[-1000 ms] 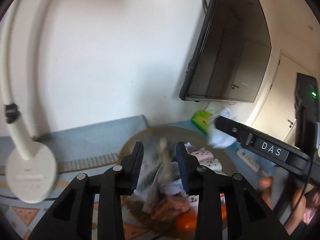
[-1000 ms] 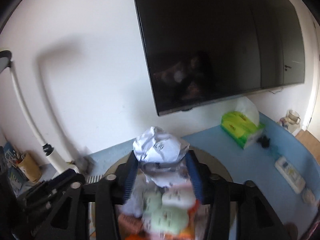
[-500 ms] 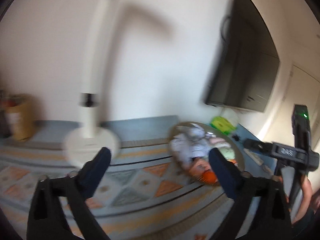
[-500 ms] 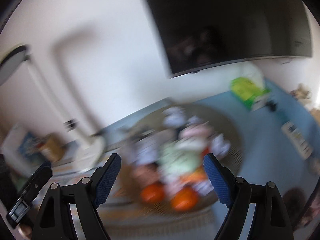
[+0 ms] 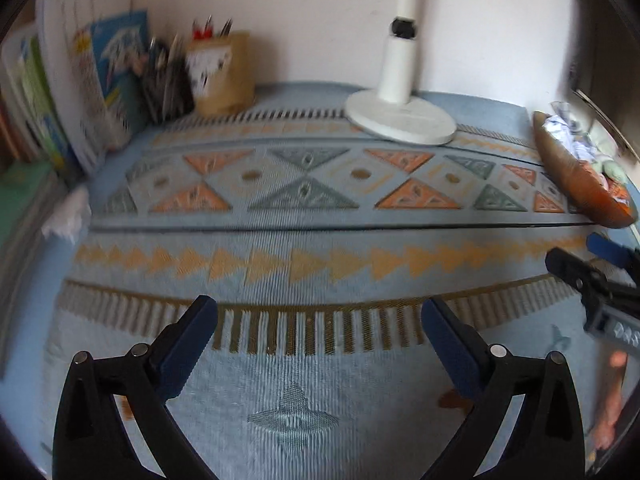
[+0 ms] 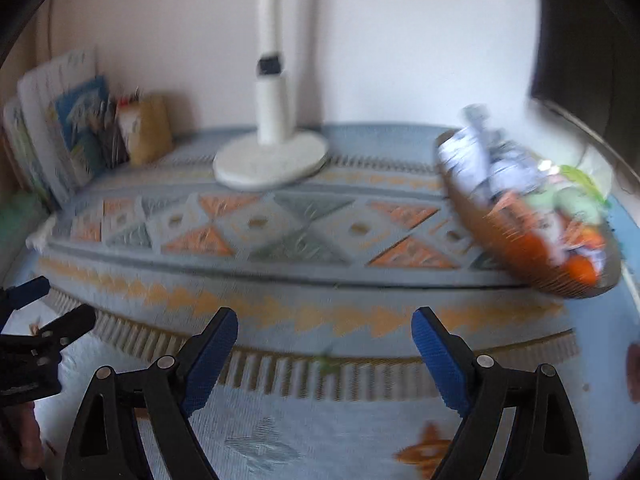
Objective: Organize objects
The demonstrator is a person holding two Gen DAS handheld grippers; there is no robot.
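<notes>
Since the basket (image 6: 520, 236) already holds the loose clutter, both the left gripper (image 5: 320, 320) and right gripper (image 6: 324, 332) hover over the patterned cloth (image 5: 280, 208) spread wide and carrying nothing.

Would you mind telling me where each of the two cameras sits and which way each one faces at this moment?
Left wrist: rides the left gripper, looking forward over the patterned cloth toward the wall; its own open fingers show, with the right gripper at the right edge.
Right wrist: rides the right gripper, facing the same wall; its open fingers show, with the left gripper at the left edge.
Shared: white lamp base, pen holder, basket, books.
</notes>
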